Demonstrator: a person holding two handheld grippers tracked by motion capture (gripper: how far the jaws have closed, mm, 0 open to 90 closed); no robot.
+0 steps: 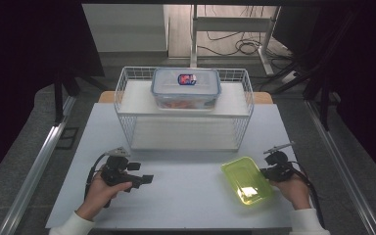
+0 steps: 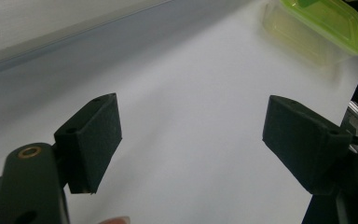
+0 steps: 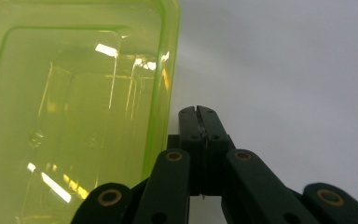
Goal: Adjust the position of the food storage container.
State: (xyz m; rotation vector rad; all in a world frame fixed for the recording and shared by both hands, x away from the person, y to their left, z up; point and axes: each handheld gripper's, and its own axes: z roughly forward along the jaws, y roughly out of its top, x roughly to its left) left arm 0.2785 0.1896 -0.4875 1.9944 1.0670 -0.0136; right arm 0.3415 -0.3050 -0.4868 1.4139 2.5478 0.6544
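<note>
High view: green container [image 1: 247,180] sits lower right of frame on the white table [image 1: 186,191], touching or just beside the right gripper [image 1: 270,171]. Left gripper [image 1: 144,179] is lower left, well apart from it. A wire rack [image 1: 183,110] at centre carries a clear lidded box [image 1: 186,88] on its top shelf.

Left gripper view: jaws spread wide, nothing between them, matte black pads [image 2: 95,140]. Container [image 2: 317,28] in the upper right corner, translucent, thin-walled, lid-like flange.

Right gripper view: jaws pressed together, nothing between them, just beside the container rim [image 3: 165,93] at frame left. Glossy, rounded corners, moulded plastic.

Judgement: light, fairly stiff but flexy, slippery. Best pinched on the rim lip; it may skid on the smooth table.
</note>
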